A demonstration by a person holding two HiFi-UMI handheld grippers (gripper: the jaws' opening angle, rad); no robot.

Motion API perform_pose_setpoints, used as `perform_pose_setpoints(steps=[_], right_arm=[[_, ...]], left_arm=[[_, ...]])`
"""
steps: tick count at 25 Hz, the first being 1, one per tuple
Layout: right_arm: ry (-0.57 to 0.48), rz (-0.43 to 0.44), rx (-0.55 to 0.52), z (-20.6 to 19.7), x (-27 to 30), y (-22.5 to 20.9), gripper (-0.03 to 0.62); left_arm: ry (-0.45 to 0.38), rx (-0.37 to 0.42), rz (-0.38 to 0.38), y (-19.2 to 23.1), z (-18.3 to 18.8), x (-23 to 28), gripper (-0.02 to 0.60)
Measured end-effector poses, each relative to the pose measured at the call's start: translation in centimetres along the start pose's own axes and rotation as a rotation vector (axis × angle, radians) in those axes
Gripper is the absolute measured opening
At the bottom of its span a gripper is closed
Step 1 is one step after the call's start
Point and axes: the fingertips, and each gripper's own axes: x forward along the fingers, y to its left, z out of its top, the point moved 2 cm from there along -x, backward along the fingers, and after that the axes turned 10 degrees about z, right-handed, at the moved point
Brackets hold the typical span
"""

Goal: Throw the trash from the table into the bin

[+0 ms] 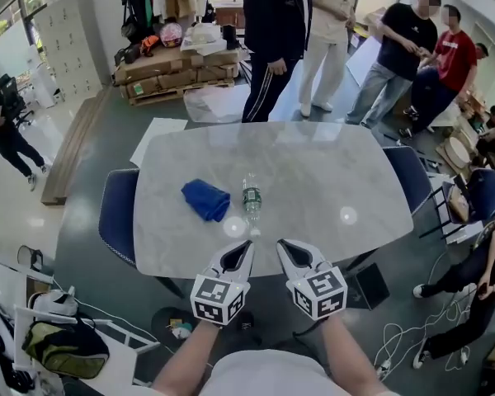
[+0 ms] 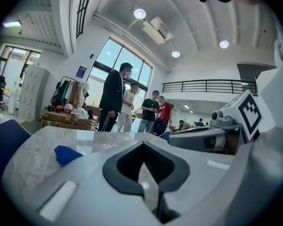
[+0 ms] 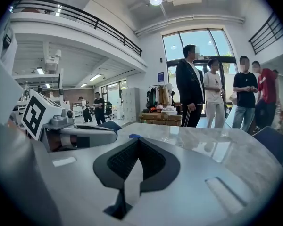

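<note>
1. Holding both grippers low at the near edge of the table (image 1: 313, 151), we have the left gripper (image 1: 246, 244) and the right gripper (image 1: 284, 244) side by side, tips pointing away from us.
2. Each claw is pressed together with nothing between the pads (each gripper view shows its tips meeting over bare tabletop).
3. The trash sits mid-table: a clear plastic bottle (image 1: 252, 200) and, just beside it on its left, a crumpled blue cloth (image 1: 205, 200).
4. The bottle lies almost straight ahead of the left gripper's tip, and the right gripper is offset to one side, so we judge the left the nearer one.
5. The bottle's long axis seems to run away from us, though we cannot tell whether it stands or lies.
6. We judge that the claw must spread before reaching forward.
7. We cannot pick out a bin in any view.
</note>
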Motion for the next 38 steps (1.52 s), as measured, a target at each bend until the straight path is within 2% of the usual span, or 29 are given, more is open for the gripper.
perform_pose_setpoints(steps=[3, 14, 19, 24, 30, 34, 38], right_arm=[[0.015, 0.002, 0.014, -0.2, 1.2, -1.0, 0.032], [0.104, 0.049, 0.060, -2.8, 6.3, -4.0, 0.103], [0.176, 0.044, 0.093, -5.0, 10.6, -6.7, 0.237], [0.275, 0.041, 0.112, -7.7, 15.2, -8.8, 0.313], [0.350, -0.022, 0.153, -10.3, 19.5, -11.0, 0.447], [0.388, -0.060, 0.170, -11.3, 21.6, -12.1, 0.452], [0.422, -0.082, 0.146, -11.5, 22.3, -12.4, 0.398]], left_arm=[[0.018, 0.004, 0.015, 0.7, 0.0, 0.8, 0.001], [0.055, 0.051, 0.101, 1.8, -0.5, 2.4, 0.002], [0.078, 0.058, 0.133, 1.8, -1.3, 2.7, 0.002], [0.103, 0.049, 0.160, 2.3, -2.2, 2.6, 0.002], [0.139, 0.045, 0.190, 3.2, -3.7, 2.2, 0.002], [0.157, 0.057, 0.203, 4.4, -4.4, 2.3, 0.000], [0.171, 0.076, 0.209, 5.2, -4.6, 2.3, 0.001]])
